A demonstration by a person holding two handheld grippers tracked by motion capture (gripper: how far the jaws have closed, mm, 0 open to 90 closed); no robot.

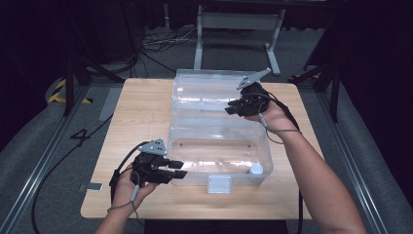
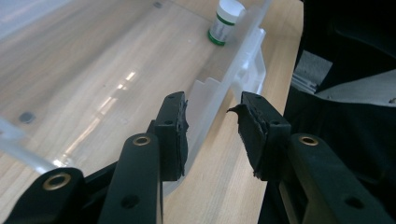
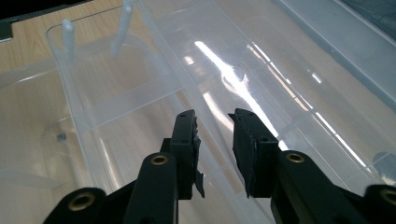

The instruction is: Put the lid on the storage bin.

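A clear plastic box point(image 1: 195, 146) stands on the wooden table point(image 1: 141, 112), and its lid point(image 1: 204, 92) is swung up at the back. Inside, in the front right corner, stands a small white bottle point(image 1: 255, 169) with a green band point(image 2: 225, 21). My left gripper point(image 1: 182, 169) is at the box's front left corner. Its jaws are open point(image 2: 212, 105) and straddle the front wall point(image 2: 219, 100) without pressing on it. My right gripper point(image 1: 229, 108) is at the lid's right edge, shut on the lid's rim point(image 3: 214, 116).
A white latch point(image 1: 219, 184) sits at the middle of the box's front wall. Beyond the table there are cables point(image 1: 156, 44) on the floor and a grey metal stand point(image 1: 238, 29). Rails run along both sides of the table.
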